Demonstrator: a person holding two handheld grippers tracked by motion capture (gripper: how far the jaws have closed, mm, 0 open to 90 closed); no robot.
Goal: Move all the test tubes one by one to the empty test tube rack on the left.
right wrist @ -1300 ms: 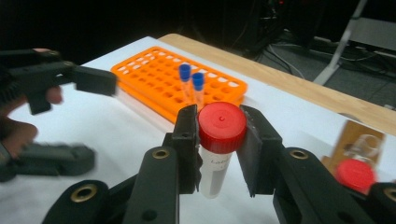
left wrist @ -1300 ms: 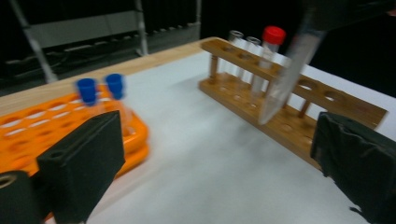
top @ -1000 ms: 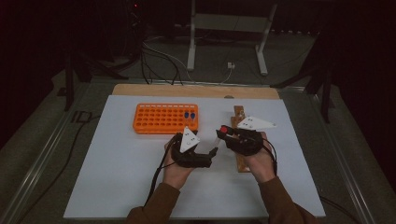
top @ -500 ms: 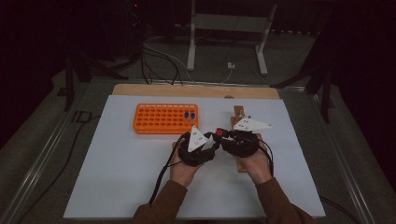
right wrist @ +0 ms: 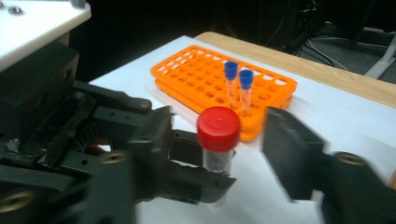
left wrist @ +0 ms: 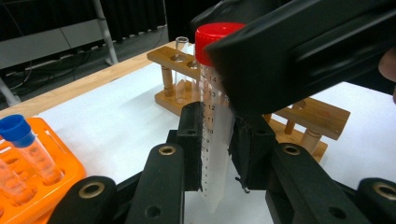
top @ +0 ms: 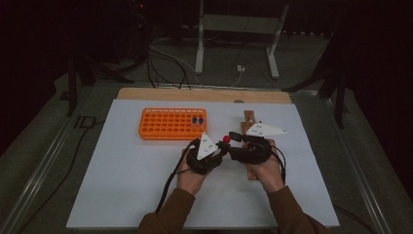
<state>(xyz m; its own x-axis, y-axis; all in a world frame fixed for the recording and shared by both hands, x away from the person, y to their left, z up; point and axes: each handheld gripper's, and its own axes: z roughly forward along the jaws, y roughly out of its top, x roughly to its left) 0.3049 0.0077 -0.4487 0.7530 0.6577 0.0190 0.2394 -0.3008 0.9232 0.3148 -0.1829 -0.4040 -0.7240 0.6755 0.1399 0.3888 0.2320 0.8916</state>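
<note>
Left claw (left wrist: 217,154) pinching red-capped tube (left wrist: 215,116) upright; right claw (right wrist: 219,154) spread, straddling its cap, nearer hand for cap.

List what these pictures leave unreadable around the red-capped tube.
- Red-capped tube: its upper right side, left gripper view, hidden by the right gripper's jaw.
- Tube's lower end, right gripper view, hidden behind the left gripper.
- Right gripper: near jaw blurred, so cap contact unclear.
- Tube body, high view: too small.

red-capped tube (left wrist: 215,116), graduations 9 to 14
</note>
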